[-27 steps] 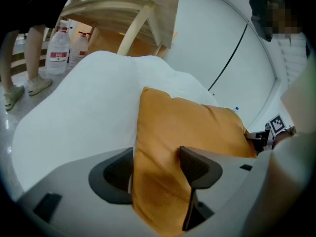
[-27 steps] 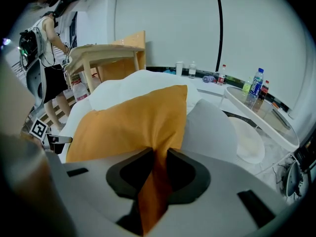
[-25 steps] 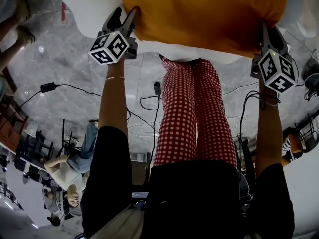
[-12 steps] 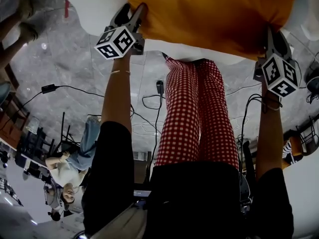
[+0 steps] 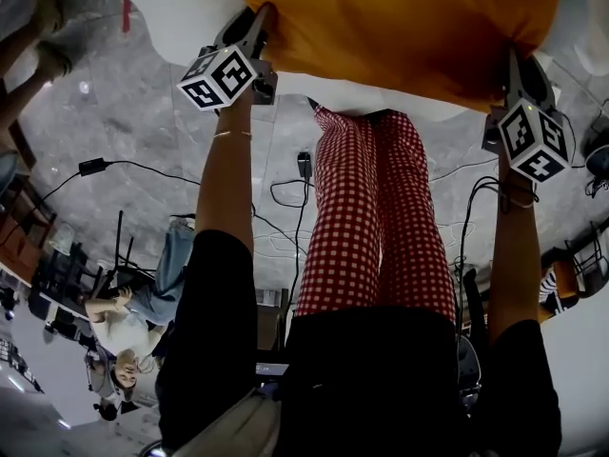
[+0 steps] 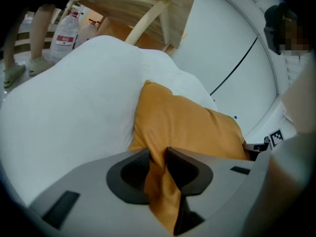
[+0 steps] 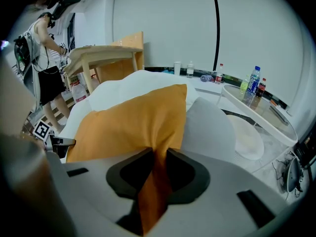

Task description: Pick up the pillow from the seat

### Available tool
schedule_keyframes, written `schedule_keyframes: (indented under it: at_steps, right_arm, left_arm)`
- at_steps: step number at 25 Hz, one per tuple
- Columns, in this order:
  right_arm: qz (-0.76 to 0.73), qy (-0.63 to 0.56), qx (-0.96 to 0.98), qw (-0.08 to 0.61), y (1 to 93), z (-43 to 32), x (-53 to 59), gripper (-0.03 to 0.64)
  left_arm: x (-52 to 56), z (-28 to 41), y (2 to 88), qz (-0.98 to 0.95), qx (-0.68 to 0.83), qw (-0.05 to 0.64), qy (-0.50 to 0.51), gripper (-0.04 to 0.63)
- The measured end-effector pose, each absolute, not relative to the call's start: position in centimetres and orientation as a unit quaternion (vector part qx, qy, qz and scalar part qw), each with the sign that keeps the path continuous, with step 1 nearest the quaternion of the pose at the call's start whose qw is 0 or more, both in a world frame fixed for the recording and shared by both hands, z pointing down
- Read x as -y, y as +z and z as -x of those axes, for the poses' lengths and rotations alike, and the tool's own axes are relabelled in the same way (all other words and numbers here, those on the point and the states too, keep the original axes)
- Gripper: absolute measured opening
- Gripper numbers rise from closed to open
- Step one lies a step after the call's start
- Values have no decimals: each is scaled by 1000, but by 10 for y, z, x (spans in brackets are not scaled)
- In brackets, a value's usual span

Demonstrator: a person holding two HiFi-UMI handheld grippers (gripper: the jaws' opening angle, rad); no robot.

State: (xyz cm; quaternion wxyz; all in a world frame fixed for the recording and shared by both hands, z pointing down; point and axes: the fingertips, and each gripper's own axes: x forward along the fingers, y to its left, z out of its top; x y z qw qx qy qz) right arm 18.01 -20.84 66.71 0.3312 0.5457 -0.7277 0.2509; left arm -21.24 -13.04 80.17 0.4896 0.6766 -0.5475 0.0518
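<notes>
An orange pillow (image 5: 400, 27) lies on a white padded seat (image 5: 181, 17) at the top of the head view. My left gripper (image 5: 262, 22) is at the pillow's left corner. Its jaws have just been closing, and in the left gripper view (image 6: 158, 154) they pinch a fold of the orange fabric (image 6: 187, 127). My right gripper (image 5: 511, 60) holds the opposite corner. In the right gripper view (image 7: 159, 159) it stands shut on the pillow (image 7: 133, 122), with fabric hanging between its jaws. The pillow still rests on the white seat (image 6: 74, 98).
The person's legs in red checked trousers (image 5: 371, 217) stand before the seat. Cables (image 5: 285, 193) trail over the marble floor. A wooden table (image 7: 98, 56) stands behind the seat, and a low glass table (image 7: 256, 107) with bottles (image 7: 253, 85) is at the right. People stand at the left.
The left gripper has shifted a little right onto the pillow's corner and rolled slightly, and its jaws have narrowed onto the fabric. The right gripper and the pillow have kept still.
</notes>
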Motion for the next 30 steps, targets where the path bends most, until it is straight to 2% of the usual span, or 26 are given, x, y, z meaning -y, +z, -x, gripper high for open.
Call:
schedule_keyframes:
  at_steps: [5,10,20,30]
  right_arm:
    - [-547,253,729,324,665,-180,205,95]
    - [-550,255,726,325,663,-182,202,95]
    - [-562,276,713,316,663,-191,184,86]
    - [-555,328,697,315,678,-178,135,75]
  left_arm:
    - [128,212,797,-677,545,490,64,57]
    - [128,211,792,-672,550,492,65,28]
    - [126,205,772,-681,544,483,91,14]
    - [97,230,758,-661,558,492,99,14]
